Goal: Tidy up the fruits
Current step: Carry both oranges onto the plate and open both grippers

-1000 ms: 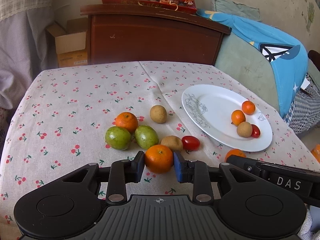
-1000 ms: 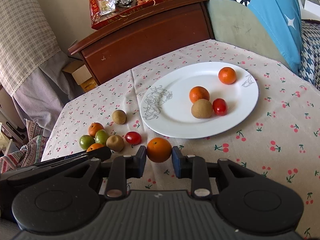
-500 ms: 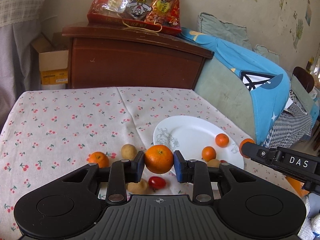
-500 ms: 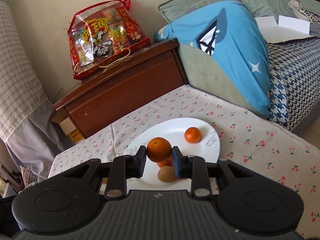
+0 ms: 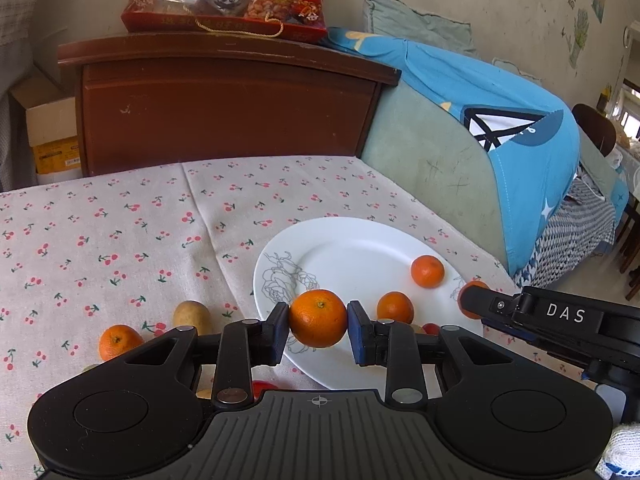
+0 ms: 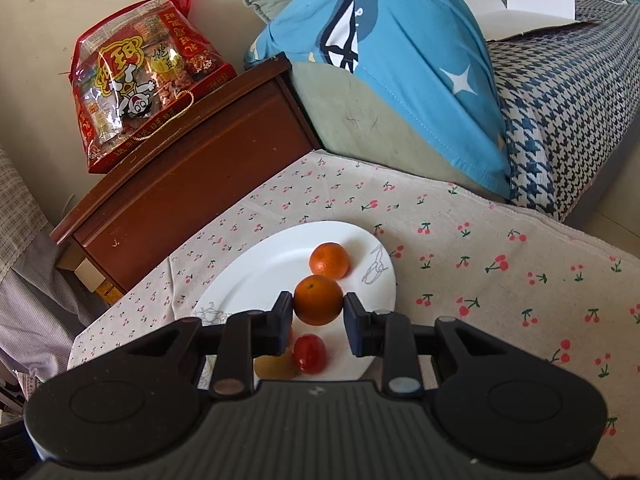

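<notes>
Through my left wrist camera, my left gripper [image 5: 319,319] is clenched on a mandarin [image 5: 318,318] held over the near rim of the white plate [image 5: 352,248]. Through the right one, my right gripper [image 6: 318,312] grasps another mandarin [image 6: 319,299] above the plate [image 6: 256,280], where a loose mandarin [image 6: 329,260] and a cherry tomato [image 6: 309,353] lie.
</notes>
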{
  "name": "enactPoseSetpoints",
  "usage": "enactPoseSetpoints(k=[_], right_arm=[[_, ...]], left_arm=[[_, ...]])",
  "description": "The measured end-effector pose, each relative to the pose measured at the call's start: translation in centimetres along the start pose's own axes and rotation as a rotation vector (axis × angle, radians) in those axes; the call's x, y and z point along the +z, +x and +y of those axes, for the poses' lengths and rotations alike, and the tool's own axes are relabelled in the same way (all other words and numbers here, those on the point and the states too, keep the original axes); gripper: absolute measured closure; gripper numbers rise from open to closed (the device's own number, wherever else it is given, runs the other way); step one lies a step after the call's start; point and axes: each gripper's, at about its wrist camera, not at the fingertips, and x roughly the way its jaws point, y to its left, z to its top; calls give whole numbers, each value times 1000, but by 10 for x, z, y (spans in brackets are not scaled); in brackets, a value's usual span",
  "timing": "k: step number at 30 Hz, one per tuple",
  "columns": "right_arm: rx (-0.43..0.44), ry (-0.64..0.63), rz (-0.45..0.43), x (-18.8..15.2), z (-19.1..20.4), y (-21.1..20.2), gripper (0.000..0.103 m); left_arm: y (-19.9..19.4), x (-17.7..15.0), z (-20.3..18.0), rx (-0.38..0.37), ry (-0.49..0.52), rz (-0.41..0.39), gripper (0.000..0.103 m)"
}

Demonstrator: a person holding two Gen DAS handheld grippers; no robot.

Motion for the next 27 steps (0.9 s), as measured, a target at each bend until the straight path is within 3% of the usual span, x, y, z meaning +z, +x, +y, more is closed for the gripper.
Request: enactPoseSetpoints(k=[14,18,20,22,27], right_arm=[[33,24,12,0,4,21,72],[48,12,-9,2,9,16,72],[52,2,-22,4,11,12,72],[53,-13,-29,4,15,8,68],[59,-47,-20,0,23,-2,60]], left_arm=[[29,1,-5,-3,-1,25,72],[23,6,-8,10,5,-9,44],[19,9,-8,10,3,-15,43],[13,12,-7,16,-2,-22,35],[-6,16,-2,47,-6,-36,26]])
